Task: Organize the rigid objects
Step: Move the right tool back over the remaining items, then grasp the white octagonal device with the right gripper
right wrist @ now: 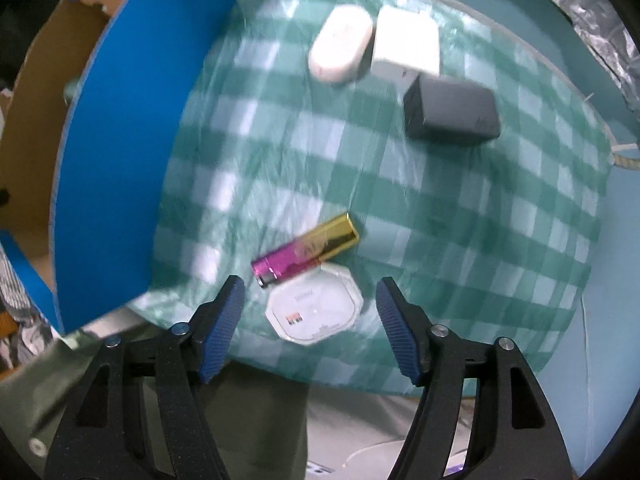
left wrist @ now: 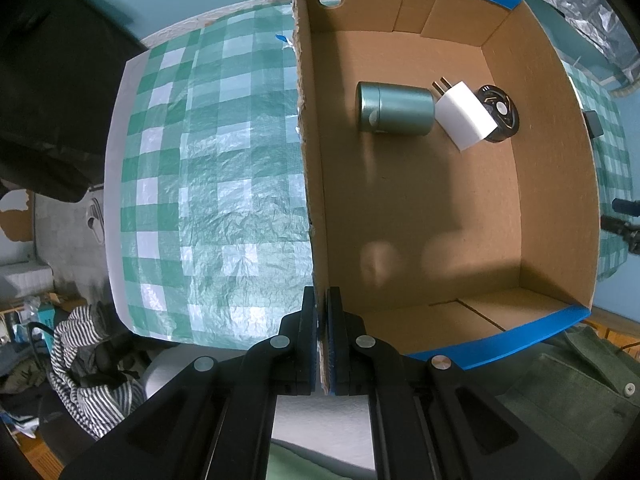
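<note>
My left gripper (left wrist: pixel 322 320) is clamped shut on the near wall of the cardboard box (left wrist: pixel 308 160), low in the middle of the left wrist view, so the box cannot slide on the checked tablecloth (left wrist: pixel 208 184) while I fill it. Inside, toward the upper right of that frame, lie a green tin (left wrist: pixel 394 108) on its side, a white plug adapter (left wrist: pixel 464 116) just beside it, and a black disc (left wrist: pixel 502 114) partly under the adapter (these look already sorted).

My right gripper (right wrist: pixel 310 308) points down with its jaws standing apart and nothing between the pads; I judge it is lining up for a pick. Just ahead of the fingertips, in the lower middle of the right wrist view, sits a white octagonal case (right wrist: pixel 316 308) with a pink-and-gold lighter (right wrist: pixel 306 250) touching its upper edge. Further up the frame wait a white oval case (right wrist: pixel 340 44), a white block (right wrist: pixel 406 46) and a dark grey block (right wrist: pixel 452 112), close together. The box's blue outer wall (right wrist: pixel 120 152) stands at the left, near enough for a short carry.
</note>
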{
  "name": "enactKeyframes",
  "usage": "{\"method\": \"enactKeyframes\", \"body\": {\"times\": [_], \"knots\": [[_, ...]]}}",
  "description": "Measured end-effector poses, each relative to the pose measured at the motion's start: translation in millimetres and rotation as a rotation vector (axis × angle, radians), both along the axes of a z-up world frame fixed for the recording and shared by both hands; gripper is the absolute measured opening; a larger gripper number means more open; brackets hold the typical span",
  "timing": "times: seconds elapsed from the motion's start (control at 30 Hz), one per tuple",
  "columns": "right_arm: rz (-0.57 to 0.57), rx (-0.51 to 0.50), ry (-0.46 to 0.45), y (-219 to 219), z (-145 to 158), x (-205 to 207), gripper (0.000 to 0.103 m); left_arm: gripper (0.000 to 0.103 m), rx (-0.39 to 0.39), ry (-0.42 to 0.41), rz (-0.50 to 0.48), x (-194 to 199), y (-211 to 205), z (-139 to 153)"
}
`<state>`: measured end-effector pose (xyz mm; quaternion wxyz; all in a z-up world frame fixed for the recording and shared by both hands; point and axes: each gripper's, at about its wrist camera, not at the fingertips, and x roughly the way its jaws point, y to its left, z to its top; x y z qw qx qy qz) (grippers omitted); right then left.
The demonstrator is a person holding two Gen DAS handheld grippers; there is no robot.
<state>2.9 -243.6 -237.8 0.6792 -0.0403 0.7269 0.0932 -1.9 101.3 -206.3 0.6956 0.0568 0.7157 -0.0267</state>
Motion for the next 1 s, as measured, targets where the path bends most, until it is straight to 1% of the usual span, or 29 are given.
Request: {"method": "enactKeyframes", "body": {"times": [0.23,0.4,0.6,0.83,1.0], "knots": [[0.090,0.003,0.009,5,-21,-15,0.075,0.004,-0.001,0.004,-0.005,-2,-1,-1],[0.182,-0.034,0.008,13,-34,-22,0.075,0.004,0.000,0.004,-0.006,-2,-1,-1],[0.236,-0.037,0.024,17,-48,-25,0.075,0.004,0.001,0.005,-0.005,-2,-1,-1],[0.265,-0.052,0.047,21,-68,-24,0.075,0.004,-0.002,0.007,-0.002,-3,0,-1],[0.285,-0.063,0.036,24,-69,-36,0.075,0.004,-0.002,0.008,-0.002,-3,0,-2]]}}
